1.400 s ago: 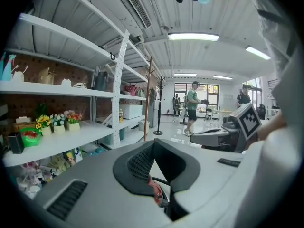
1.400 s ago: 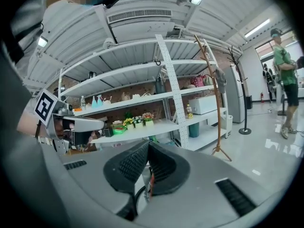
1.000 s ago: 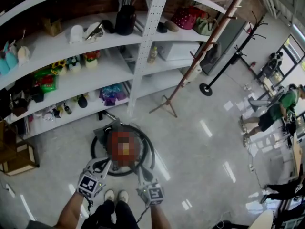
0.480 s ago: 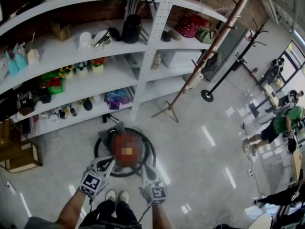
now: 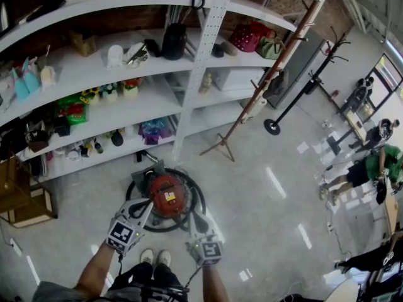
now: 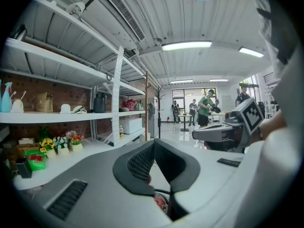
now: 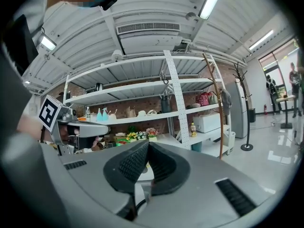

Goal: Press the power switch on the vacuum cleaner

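White shelving (image 5: pixel 82 68) holds a black jug (image 5: pixel 174 41), a red handbag (image 5: pixel 247 36) and potted flowers (image 5: pixel 94 94); a wooden coat stand (image 5: pixel 267 74) rises beside it; a person in green (image 5: pixel 373 167) far right

Left gripper (image 5: pixel 143 207) nearer vacuum cleaner (image 5: pixel 167 195)

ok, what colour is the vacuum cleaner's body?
The vacuum cleaner is red on top. The head view shows it best.

Red vacuum cleaner (image 5: pixel 165 194) on glossy floor (image 5: pixel 258 190)
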Tool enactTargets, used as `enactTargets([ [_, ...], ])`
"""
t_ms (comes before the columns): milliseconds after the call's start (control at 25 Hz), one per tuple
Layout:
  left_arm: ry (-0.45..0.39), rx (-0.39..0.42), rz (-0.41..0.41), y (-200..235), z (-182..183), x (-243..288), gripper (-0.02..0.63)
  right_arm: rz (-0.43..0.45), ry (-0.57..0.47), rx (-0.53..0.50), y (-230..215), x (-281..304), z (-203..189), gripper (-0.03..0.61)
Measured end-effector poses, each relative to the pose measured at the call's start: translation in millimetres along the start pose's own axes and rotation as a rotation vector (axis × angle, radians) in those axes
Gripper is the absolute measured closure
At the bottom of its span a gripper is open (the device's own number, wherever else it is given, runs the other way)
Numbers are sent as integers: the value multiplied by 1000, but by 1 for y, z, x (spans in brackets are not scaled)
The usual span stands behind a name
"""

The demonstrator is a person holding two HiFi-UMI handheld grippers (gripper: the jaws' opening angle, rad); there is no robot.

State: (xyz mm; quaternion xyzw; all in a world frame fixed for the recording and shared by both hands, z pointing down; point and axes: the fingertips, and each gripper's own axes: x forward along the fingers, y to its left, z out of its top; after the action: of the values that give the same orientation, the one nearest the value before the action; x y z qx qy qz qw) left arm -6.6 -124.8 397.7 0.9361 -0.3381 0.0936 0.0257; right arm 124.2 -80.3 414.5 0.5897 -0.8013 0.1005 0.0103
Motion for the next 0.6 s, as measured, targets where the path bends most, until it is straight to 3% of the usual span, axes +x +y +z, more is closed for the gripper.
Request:
enactTargets([
  [600,-41,54,-11,-7,34,-6,606,-32,-47,-28,-4,-20,40,568],
])
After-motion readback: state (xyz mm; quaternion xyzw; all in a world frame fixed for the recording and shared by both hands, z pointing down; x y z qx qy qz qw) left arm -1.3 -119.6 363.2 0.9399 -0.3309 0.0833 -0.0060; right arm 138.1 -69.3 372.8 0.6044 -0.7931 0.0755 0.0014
